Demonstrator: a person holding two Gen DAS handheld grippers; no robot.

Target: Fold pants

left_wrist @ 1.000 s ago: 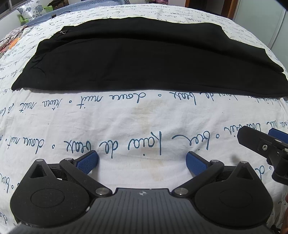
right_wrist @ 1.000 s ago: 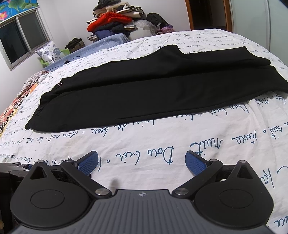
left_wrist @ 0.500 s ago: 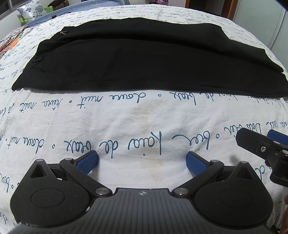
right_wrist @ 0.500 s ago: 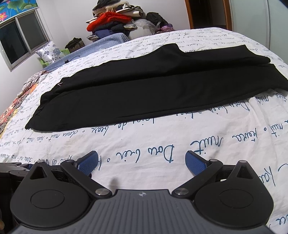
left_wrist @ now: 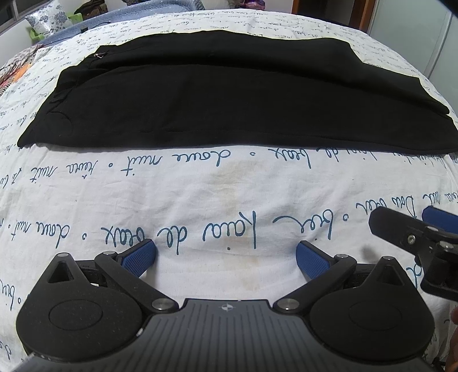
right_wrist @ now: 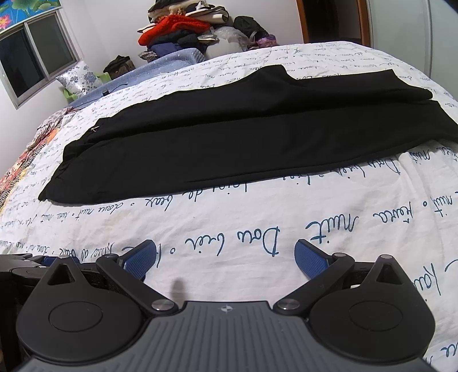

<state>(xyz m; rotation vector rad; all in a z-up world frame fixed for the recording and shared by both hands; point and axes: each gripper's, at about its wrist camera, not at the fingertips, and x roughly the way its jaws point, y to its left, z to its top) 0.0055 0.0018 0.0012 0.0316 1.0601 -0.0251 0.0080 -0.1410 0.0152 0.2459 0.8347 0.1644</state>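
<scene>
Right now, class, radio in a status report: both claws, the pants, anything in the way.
Left claw open, empty. Right claw open, empty. Long black fabric pants flat on white script-printed bedsheet, untouched. Nothing between claws and pants.

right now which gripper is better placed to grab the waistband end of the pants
Left, probably. The waistband end sits nearer centre in the left gripper view; for the right gripper it lies far off left. Both are open, over the sheet, short of the pants.

Home bedroom: bed [right_wrist: 257,223] with script-print sheet, clothes pile [right_wrist: 183,31] by wall, pillow [right_wrist: 78,77], sliding window [right_wrist: 37,54], wardrobe door [right_wrist: 400,23].
</scene>
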